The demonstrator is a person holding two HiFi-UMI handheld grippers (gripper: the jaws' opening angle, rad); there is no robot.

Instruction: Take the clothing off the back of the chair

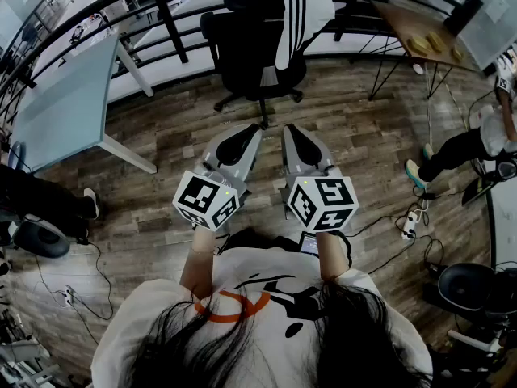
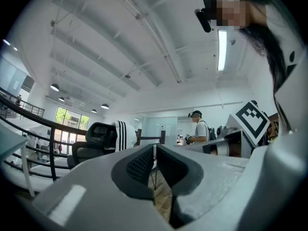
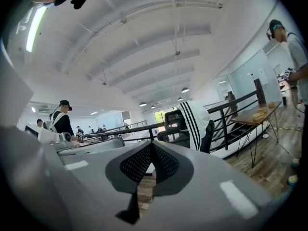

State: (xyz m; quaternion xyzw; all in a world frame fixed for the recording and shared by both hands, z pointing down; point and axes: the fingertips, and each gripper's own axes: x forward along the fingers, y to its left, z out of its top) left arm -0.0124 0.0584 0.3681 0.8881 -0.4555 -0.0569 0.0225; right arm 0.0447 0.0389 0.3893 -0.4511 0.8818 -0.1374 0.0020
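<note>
Left claw [image 1: 252, 132] and right claw [image 1: 291, 132] — both clenched, tips together, nothing between them, well short of the chair [image 1: 242, 47]. White, black-striped clothing [image 1: 303, 10] drapes its back.

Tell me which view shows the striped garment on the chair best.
Head view: the striped garment hangs large over the chair back. The right gripper view shows it smaller, side-on; the left gripper view only a distant sliver.

Top of clothing [image 1: 311, 10] beyond head view's upper edge
</note>
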